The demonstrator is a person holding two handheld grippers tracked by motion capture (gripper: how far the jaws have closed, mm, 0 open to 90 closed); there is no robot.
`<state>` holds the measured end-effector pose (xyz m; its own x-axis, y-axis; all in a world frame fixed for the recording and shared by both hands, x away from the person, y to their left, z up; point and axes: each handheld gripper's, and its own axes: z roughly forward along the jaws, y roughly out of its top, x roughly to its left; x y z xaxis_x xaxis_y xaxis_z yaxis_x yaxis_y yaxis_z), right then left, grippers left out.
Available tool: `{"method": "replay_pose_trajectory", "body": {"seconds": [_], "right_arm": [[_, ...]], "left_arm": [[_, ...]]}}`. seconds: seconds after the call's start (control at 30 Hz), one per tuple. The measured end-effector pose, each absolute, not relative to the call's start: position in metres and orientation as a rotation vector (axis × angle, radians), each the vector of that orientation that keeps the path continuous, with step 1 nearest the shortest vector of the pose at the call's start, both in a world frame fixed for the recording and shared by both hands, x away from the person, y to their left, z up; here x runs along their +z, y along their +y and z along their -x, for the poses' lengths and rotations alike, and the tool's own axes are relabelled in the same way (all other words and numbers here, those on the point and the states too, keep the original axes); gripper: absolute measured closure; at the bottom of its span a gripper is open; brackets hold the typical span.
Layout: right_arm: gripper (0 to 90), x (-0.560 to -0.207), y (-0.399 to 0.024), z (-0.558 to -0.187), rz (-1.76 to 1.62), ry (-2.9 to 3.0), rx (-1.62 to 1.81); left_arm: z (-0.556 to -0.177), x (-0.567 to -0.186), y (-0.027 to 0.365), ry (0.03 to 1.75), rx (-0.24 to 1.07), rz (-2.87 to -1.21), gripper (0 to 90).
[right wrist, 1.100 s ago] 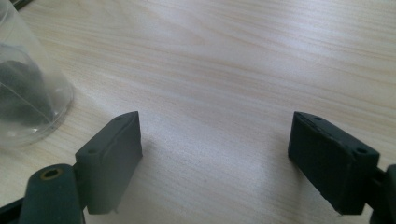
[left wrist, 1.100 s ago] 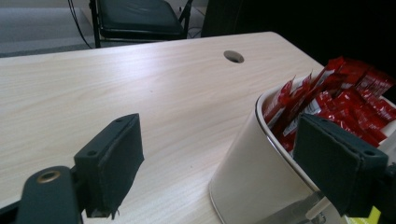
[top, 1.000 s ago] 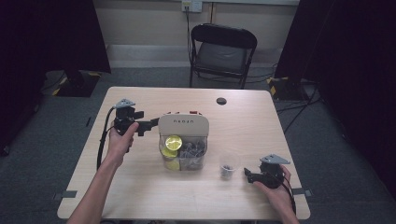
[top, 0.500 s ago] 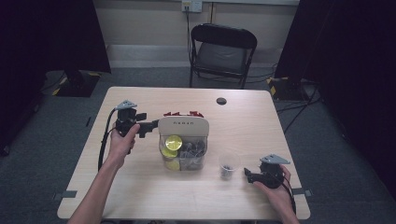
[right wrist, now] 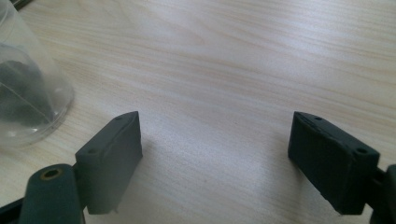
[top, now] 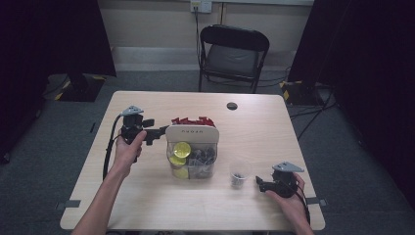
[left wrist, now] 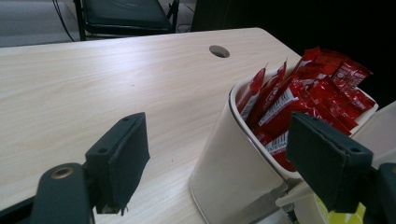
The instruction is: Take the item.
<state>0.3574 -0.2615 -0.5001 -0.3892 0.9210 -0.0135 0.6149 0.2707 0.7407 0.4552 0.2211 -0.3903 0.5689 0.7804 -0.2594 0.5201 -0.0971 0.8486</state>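
A white organiser box (top: 191, 133) stands mid-table. Red sachets (top: 191, 120) fill its back compartment, and a yellow lid (top: 182, 148) and dark bits lie in its clear front part. My left gripper (top: 159, 131) is held level at the box's left end. In the left gripper view its jaws stand wide apart around the box's rounded wall (left wrist: 224, 172). One jaw is outside over the table, the other in front of the red sachets (left wrist: 303, 98), and the pads do not press. My right gripper (top: 259, 183) rests low on the table, open, beside a clear cup (top: 239, 174).
The clear cup (right wrist: 28, 93) holds small dark pieces and sits just left of the right gripper (right wrist: 215, 140). A round cable hole (top: 232, 105) lies near the table's far edge. A black folding chair (top: 234, 54) stands beyond the table.
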Motion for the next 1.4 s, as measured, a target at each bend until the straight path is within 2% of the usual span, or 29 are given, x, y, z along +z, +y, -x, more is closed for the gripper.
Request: {"method": "replay_pose_trajectory", "body": {"seconds": [1.4], "right_arm": [[17.2, -0.5, -0.261, -0.357, -1.386, 2.102, 0.921]], "left_arm": [[-0.443, -0.387, 0.205, 1.009, 0.281, -1.803, 17.3]]}}
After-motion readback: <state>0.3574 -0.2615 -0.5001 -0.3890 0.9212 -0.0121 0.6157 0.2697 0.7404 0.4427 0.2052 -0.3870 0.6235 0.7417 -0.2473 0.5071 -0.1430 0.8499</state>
